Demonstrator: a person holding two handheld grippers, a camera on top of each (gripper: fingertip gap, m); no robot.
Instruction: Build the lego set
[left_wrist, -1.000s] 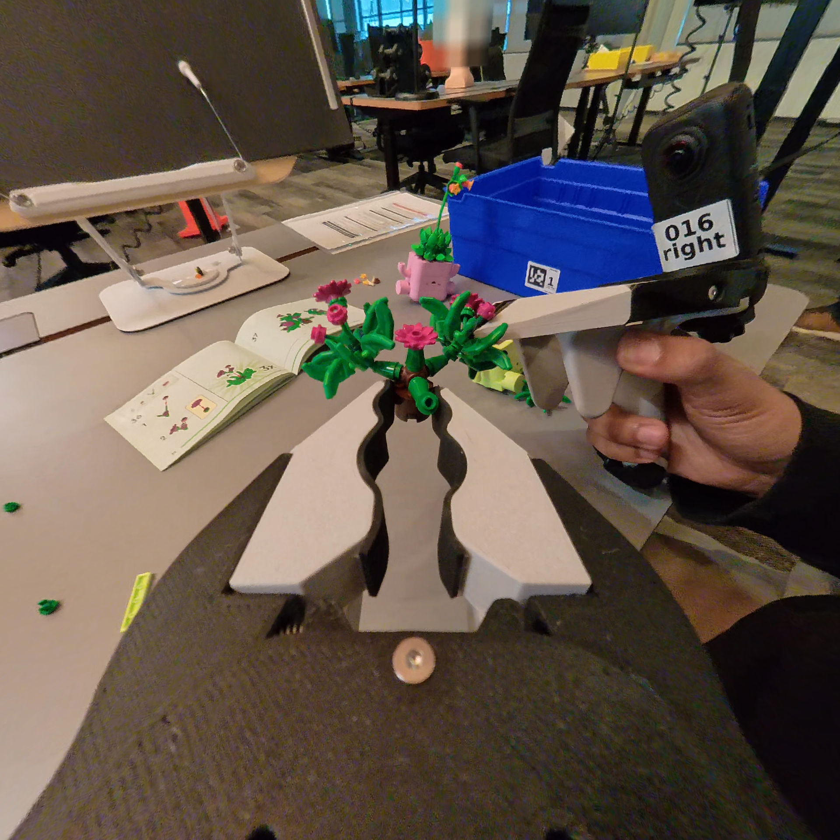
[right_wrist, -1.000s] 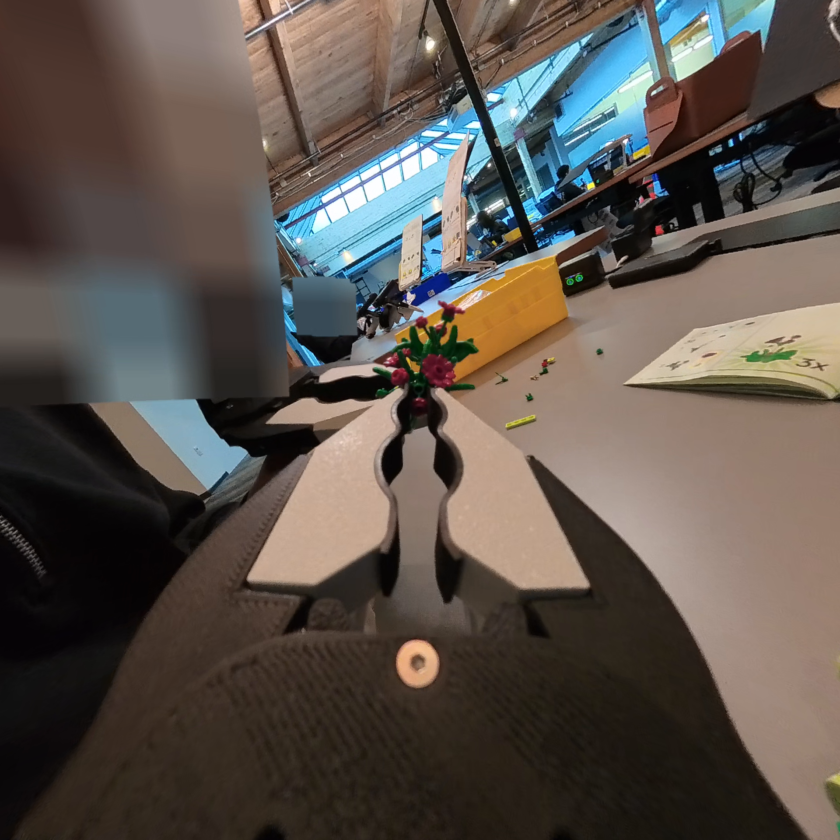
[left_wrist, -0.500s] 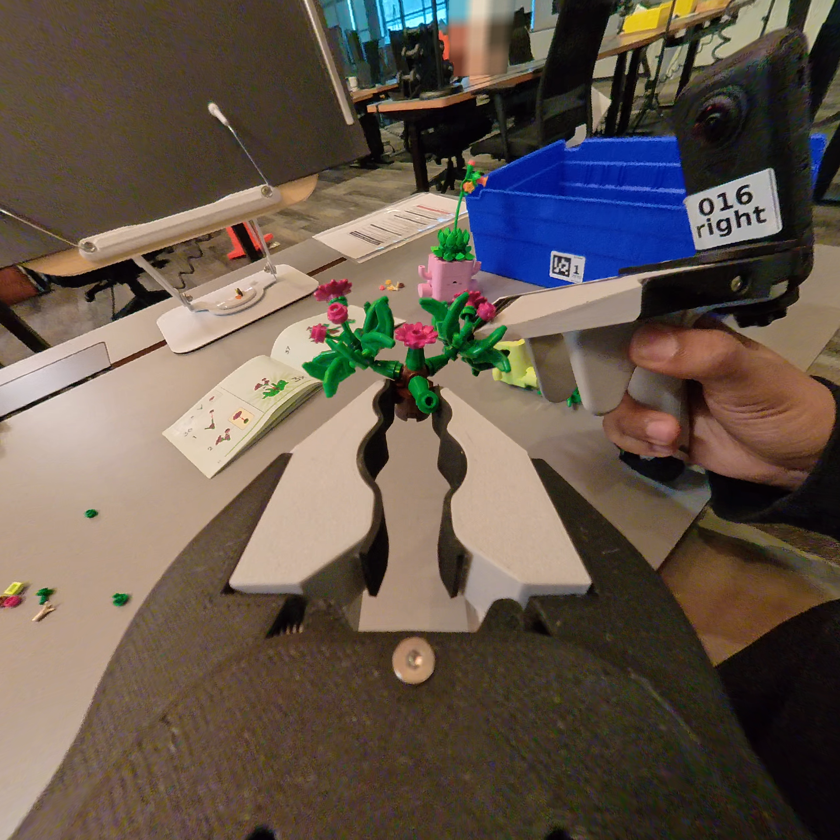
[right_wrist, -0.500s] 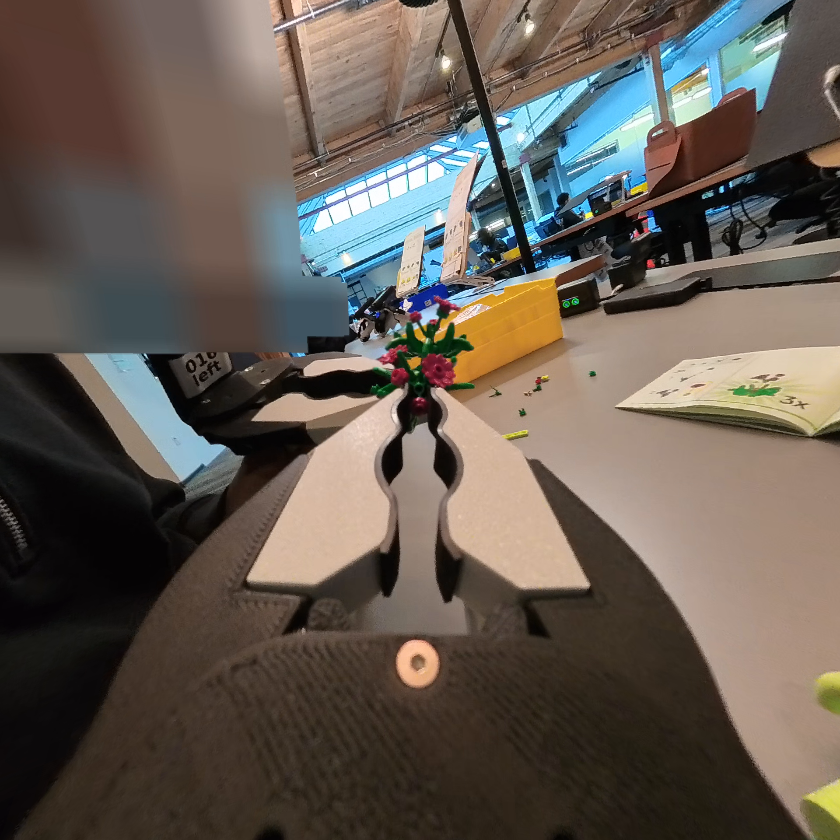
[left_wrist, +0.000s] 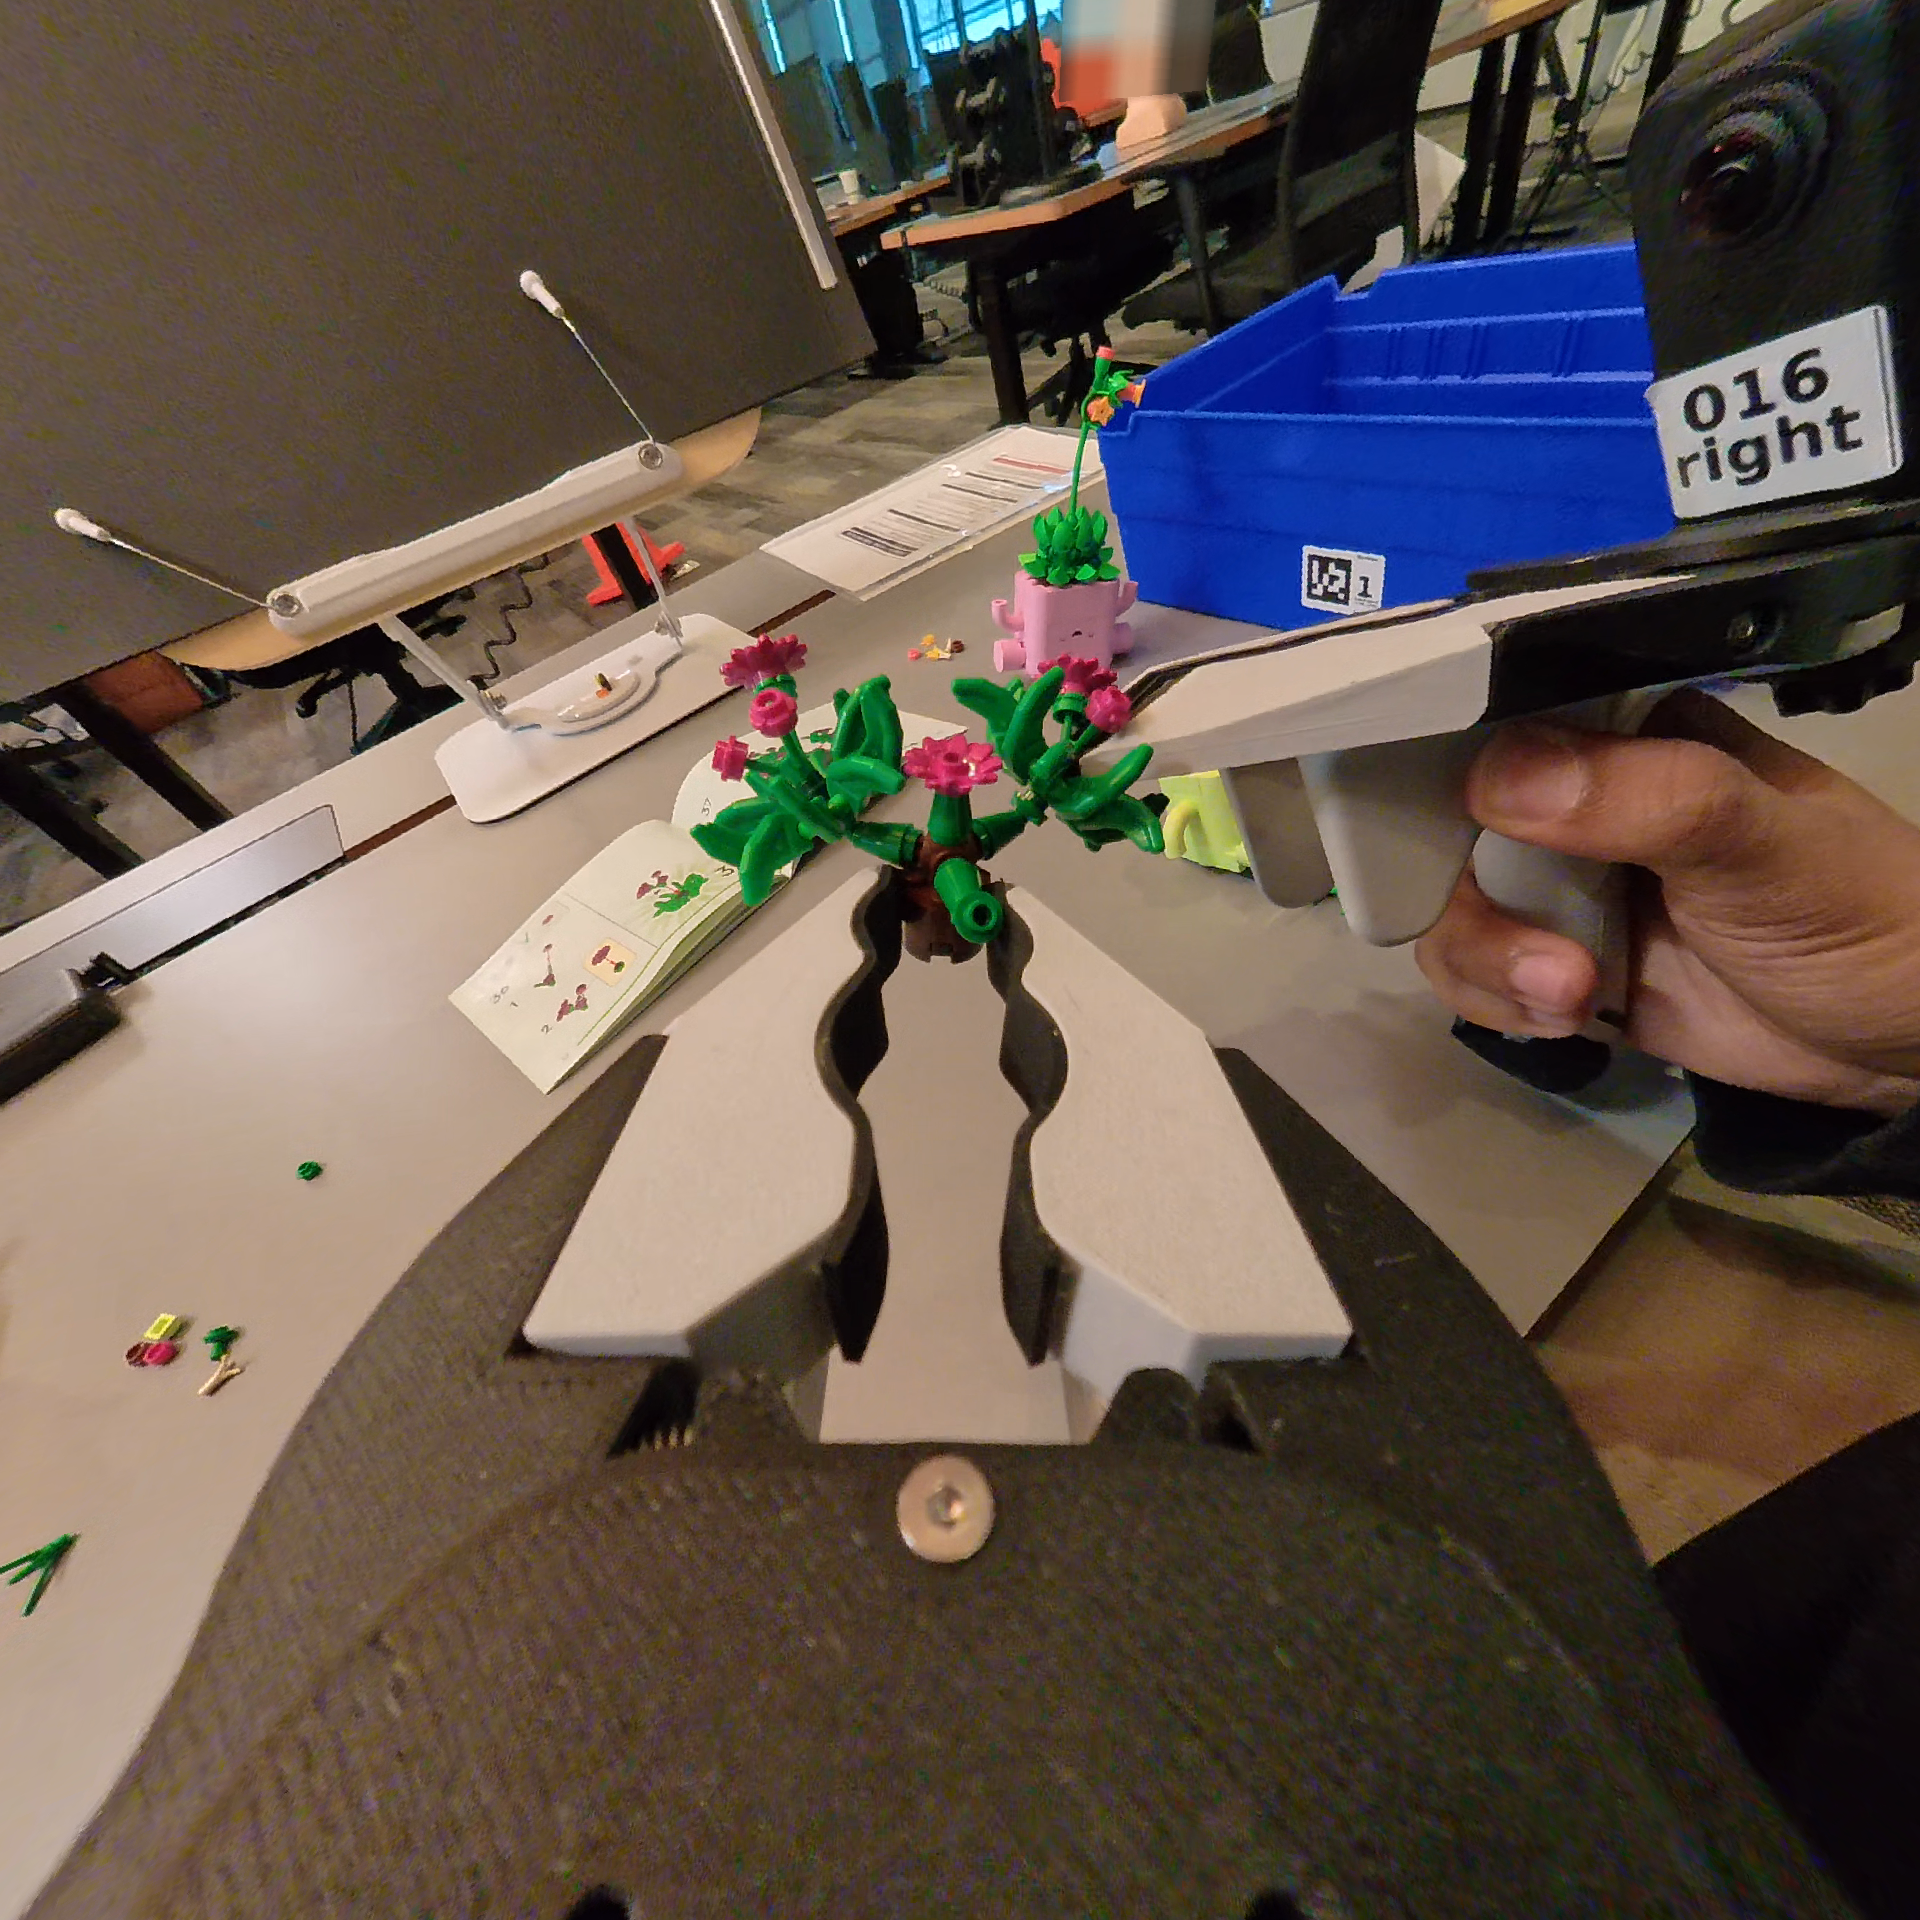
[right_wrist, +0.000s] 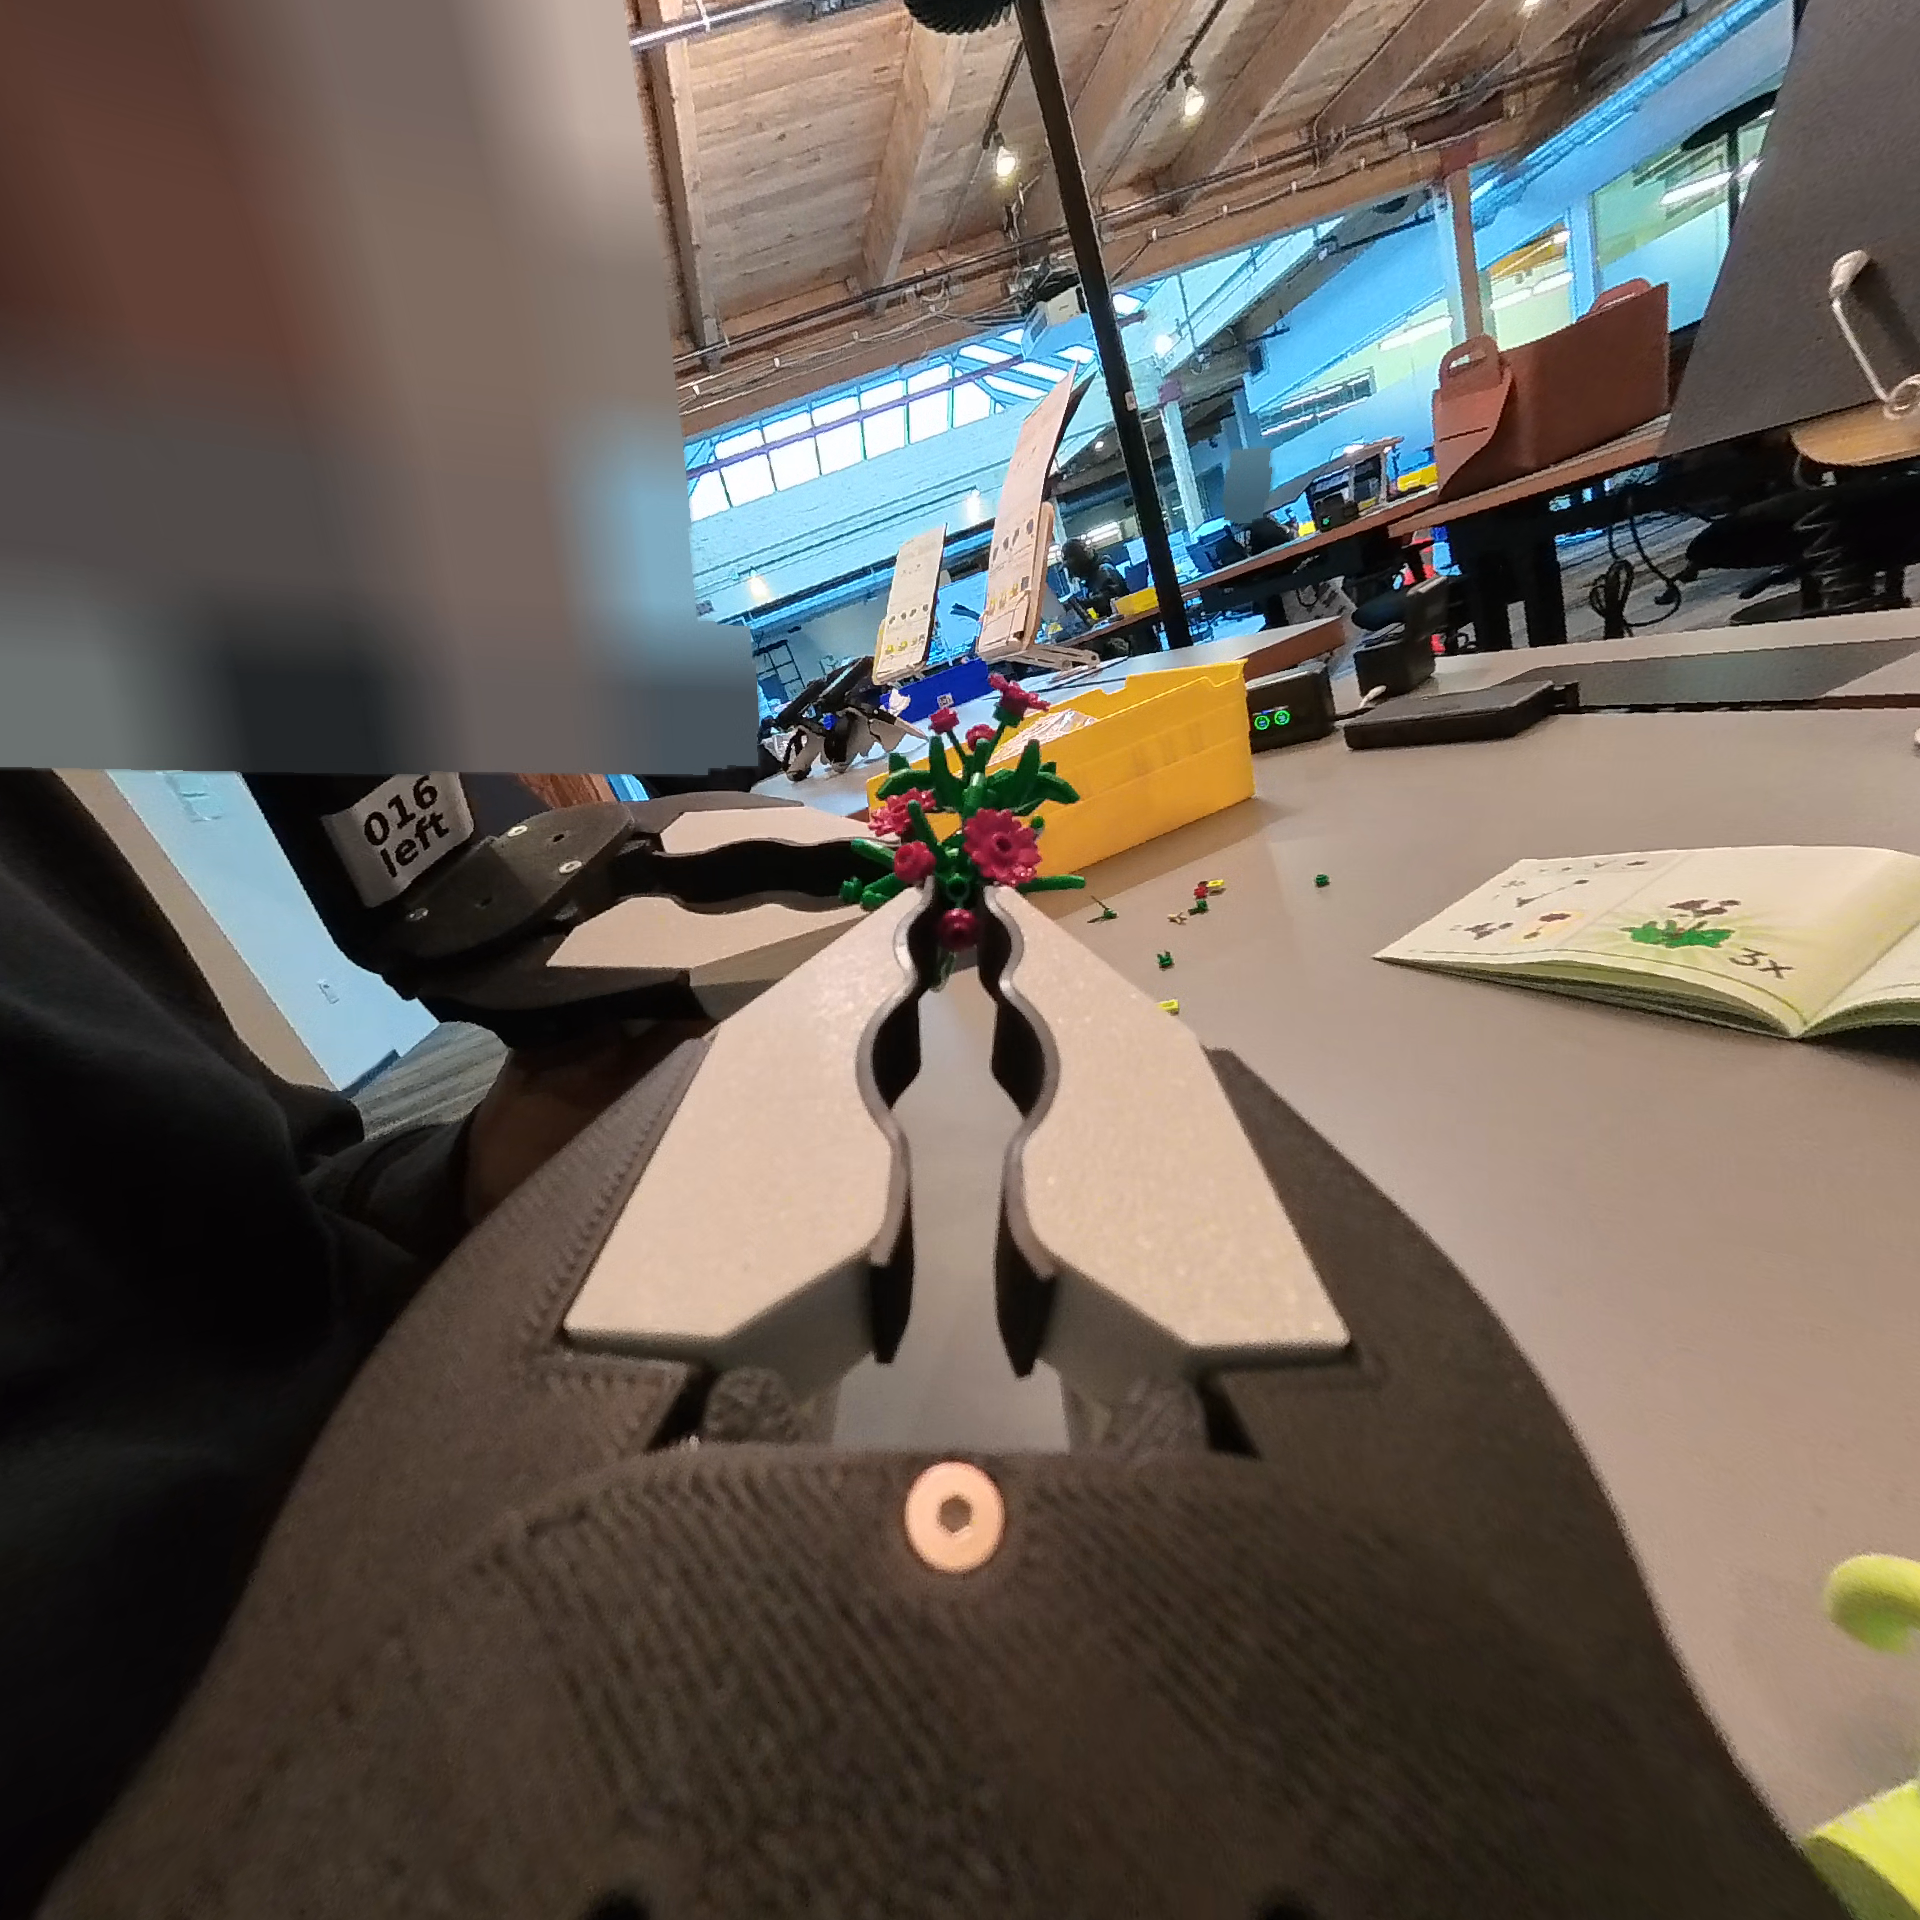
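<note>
A lego flower plant (left_wrist: 914, 790) with green leaves and magenta blossoms is held in the air above the grey table (left_wrist: 312, 1039). My left gripper (left_wrist: 940, 920) is shut on its brown base. My right gripper (left_wrist: 1120, 719) comes in from the right, held by a hand (left_wrist: 1704, 894), and is shut on a magenta blossom on the plant's right branch. In the right wrist view the right gripper (right_wrist: 956, 920) pinches that blossom (right_wrist: 958, 925). The rest of the plant (right_wrist: 966, 821) stands just beyond. The left gripper (right_wrist: 821, 883) comes in from the left.
An open instruction booklet (left_wrist: 634, 925) lies behind the plant, also in the right wrist view (right_wrist: 1662, 930). A pink pot with a plant (left_wrist: 1065, 618), a blue bin (left_wrist: 1403, 457), a lime pot (left_wrist: 1205, 826) and a white stand (left_wrist: 582, 707) are farther back. A yellow bin (right_wrist: 1132, 758) and loose pieces (left_wrist: 187, 1351) are to the left. My left and right fingertips are right by each other.
Both grippers keep their hold on the plant. The pair has shifted a little over the table, so the booklet and stand now sit farther right in the left wrist view.
</note>
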